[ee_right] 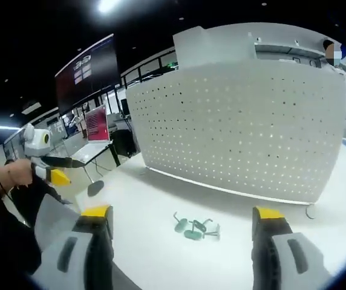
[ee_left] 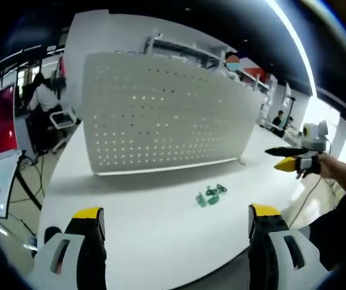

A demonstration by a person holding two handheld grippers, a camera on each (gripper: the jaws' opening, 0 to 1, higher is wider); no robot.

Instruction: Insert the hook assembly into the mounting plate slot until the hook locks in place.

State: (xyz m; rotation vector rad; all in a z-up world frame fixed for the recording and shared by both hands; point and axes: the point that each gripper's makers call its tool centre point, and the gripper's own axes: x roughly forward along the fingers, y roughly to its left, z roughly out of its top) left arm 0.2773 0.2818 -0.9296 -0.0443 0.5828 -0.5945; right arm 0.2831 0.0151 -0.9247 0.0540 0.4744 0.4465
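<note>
White worktop (ee_left: 161, 241) carries green hooks (ee_left: 210, 194) lying loose, near the upright pegboard (ee_left: 161, 115). Left claw (ee_left: 176, 226) and right claw (ee_right: 182, 226) hang released, empty; nothing is inserted yet.

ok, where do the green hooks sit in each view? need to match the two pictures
Left gripper view: the green hooks lie on the white table, right of centre, in front of the pegboard's right half.
Right gripper view: the green hooks lie on the table just below centre, between this gripper's jaws, in front of the pegboard.
Shared landmark: the white perforated pegboard, standing upright just behind the hooks.
</note>
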